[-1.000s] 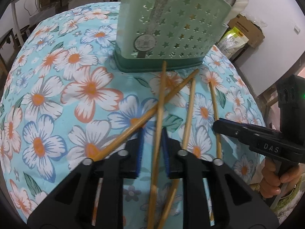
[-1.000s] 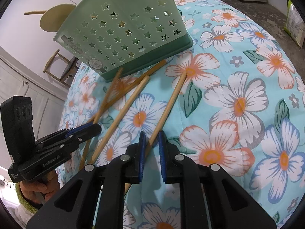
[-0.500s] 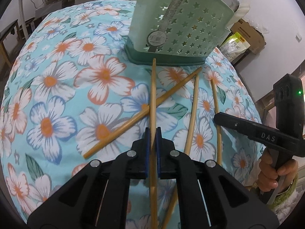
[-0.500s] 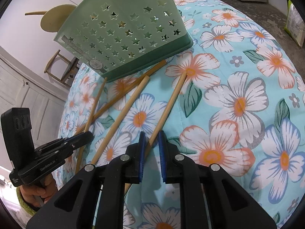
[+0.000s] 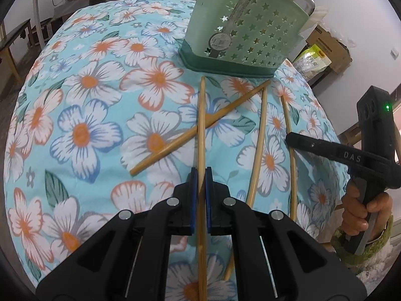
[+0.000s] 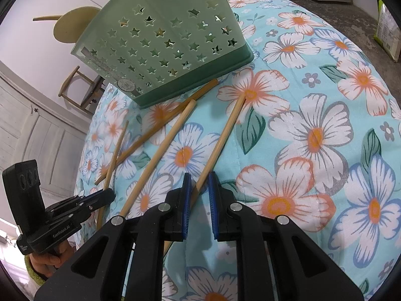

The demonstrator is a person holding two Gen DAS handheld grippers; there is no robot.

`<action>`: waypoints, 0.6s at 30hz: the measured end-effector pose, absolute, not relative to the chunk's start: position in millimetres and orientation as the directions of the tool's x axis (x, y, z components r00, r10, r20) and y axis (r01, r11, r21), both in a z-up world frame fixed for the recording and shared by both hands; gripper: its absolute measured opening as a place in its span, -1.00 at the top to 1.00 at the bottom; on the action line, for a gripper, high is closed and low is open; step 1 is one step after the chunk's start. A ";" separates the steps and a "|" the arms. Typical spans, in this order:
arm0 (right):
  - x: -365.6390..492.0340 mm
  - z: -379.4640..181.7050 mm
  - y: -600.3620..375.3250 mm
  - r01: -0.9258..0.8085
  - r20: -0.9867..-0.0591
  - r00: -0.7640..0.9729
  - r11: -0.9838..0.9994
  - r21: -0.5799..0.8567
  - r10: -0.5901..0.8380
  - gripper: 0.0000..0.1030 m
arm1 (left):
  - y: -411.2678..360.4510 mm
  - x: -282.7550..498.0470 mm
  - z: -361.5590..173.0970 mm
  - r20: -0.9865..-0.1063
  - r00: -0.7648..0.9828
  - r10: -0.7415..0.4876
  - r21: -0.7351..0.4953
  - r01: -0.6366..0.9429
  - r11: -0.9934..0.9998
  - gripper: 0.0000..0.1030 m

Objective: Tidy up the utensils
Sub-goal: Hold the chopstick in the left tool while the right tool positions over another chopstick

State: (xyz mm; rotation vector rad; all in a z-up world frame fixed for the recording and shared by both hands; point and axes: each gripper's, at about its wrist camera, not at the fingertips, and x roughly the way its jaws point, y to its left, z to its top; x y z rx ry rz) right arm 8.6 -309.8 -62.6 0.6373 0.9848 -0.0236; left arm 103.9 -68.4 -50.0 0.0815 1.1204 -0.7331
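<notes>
Left wrist view, left gripper (image 5: 199, 175) clamping chopstick (image 5: 201, 125), tip toward green holder (image 5: 240, 32)

Four bamboo chopsticks (image 5: 258, 145) lie loose in front of the upright mint-green star-holed utensil basket (image 5: 248, 32), two of them crossed, one nearly touching its base.

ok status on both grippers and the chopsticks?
Left gripper shut on a chopstick, crossing another chopstick. Right gripper open, straddling third chopstick. Green basket ahead, path unobstructed.
</notes>
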 end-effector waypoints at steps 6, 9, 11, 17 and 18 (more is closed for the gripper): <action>8.4 -62.7 -310.0 0.298 -0.780 0.568 0.819 0.491 0.261 0.73 | -56.3 98.6 -50.6 -0.841 0.226 -0.492 -0.298 0.566 0.769 0.91; 8.3 -62.8 -310.0 0.298 -0.780 0.569 0.819 0.491 0.261 0.73 | -52.0 95.7 -50.9 -0.840 0.224 -0.495 -0.304 0.562 0.769 0.91; 8.1 -62.8 -310.3 0.298 -0.780 0.569 0.819 0.491 0.261 0.73 | -49.8 94.2 -50.9 -0.840 0.222 -0.495 -0.305 0.561 0.769 0.91; 7.6 -63.0 -310.4 0.298 -0.780 0.569 0.818 0.492 0.262 0.73 | -43.6 87.5 -49.5 -0.850 0.212 -0.482 -0.292 0.572 0.767 0.91; 7.7 -63.1 -310.3 0.298 -0.779 0.569 0.818 0.492 0.262 0.73 | -42.0 86.1 -49.1 -0.853 0.209 -0.479 -0.290 0.573 0.766 0.91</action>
